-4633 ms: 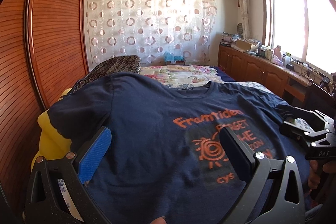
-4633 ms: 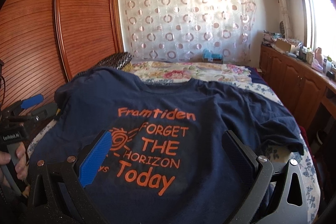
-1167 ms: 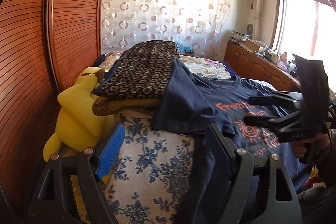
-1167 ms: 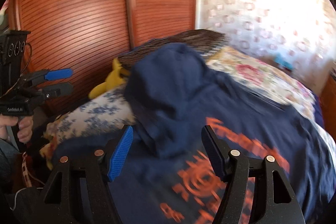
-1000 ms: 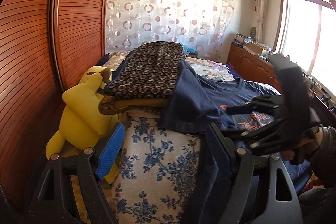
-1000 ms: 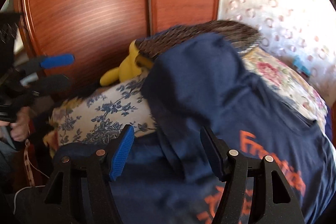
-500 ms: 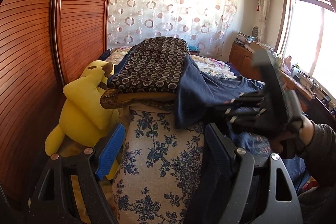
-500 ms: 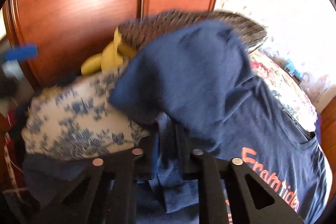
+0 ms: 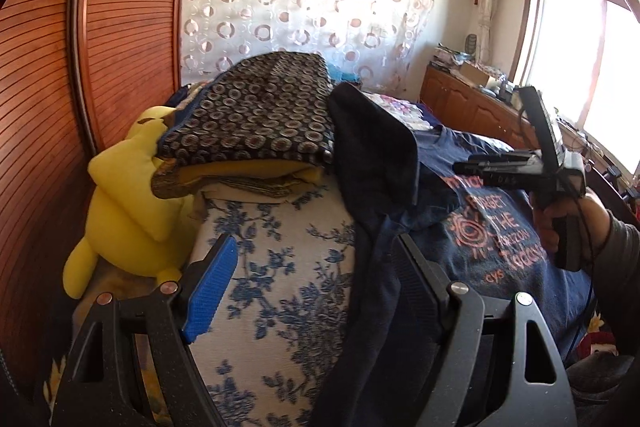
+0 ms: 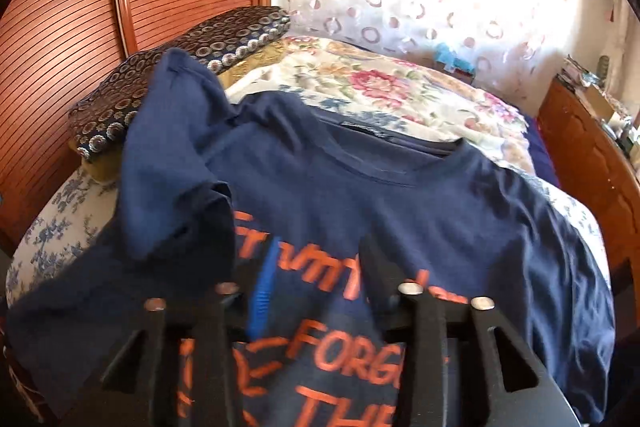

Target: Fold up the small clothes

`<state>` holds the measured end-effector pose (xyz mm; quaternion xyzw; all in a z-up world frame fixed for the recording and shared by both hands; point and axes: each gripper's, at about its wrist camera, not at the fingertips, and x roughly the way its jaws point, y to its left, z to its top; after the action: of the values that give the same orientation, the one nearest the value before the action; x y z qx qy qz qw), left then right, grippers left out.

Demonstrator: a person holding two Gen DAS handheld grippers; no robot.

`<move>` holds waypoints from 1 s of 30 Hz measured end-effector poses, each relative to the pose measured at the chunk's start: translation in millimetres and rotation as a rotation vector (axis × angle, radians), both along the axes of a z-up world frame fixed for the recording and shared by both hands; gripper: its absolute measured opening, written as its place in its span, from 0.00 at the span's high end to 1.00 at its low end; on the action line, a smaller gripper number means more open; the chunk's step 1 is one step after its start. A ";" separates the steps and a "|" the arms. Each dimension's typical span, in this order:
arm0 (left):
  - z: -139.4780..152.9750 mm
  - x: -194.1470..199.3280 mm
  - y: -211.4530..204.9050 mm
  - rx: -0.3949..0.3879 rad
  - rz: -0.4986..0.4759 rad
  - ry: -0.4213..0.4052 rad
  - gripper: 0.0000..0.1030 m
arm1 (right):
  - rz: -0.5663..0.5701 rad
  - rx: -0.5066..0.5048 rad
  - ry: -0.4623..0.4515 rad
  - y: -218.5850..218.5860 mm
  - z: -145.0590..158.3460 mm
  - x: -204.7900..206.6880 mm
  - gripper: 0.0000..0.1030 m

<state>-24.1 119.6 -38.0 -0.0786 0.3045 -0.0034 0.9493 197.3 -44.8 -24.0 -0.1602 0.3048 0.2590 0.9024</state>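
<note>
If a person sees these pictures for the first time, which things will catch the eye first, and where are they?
First comes the navy T-shirt with orange lettering, spread over the middle of the bed, one sleeve folded inward at the left. Next is the yellow plush toy, wedged between the bed and the wooden wardrobe doors on the left. Behind it lies a folded dark cloth with ring patterns on a yellow cushion.

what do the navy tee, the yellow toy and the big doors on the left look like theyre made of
Navy tee: soft matte knit, likely cotton jersey; it drapes and creases, with an orange print.
Yellow toy: stuffed plush, fuzzy and matte, with rounded padded limbs.
Doors: reddish wood or veneer, semi-gloss, with fine horizontal slats.
</note>
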 end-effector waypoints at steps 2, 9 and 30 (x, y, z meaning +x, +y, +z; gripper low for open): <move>-3.4 6.6 -5.6 0.008 -0.012 0.012 0.22 | 0.045 0.050 0.001 -0.2 4.5 -3.7 0.51; -21.9 29.0 -13.9 0.041 -0.028 0.088 0.22 | 0.247 0.132 0.025 27.0 5.0 -32.6 0.50; -23.9 16.9 -16.3 0.011 -0.039 0.092 0.22 | 0.042 0.058 -0.014 68.0 41.8 107.4 0.93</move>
<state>-7.2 103.3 -61.9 -0.0674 0.3493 -0.0164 0.9344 304.7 23.2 17.8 -0.1422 0.2873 0.2853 0.9033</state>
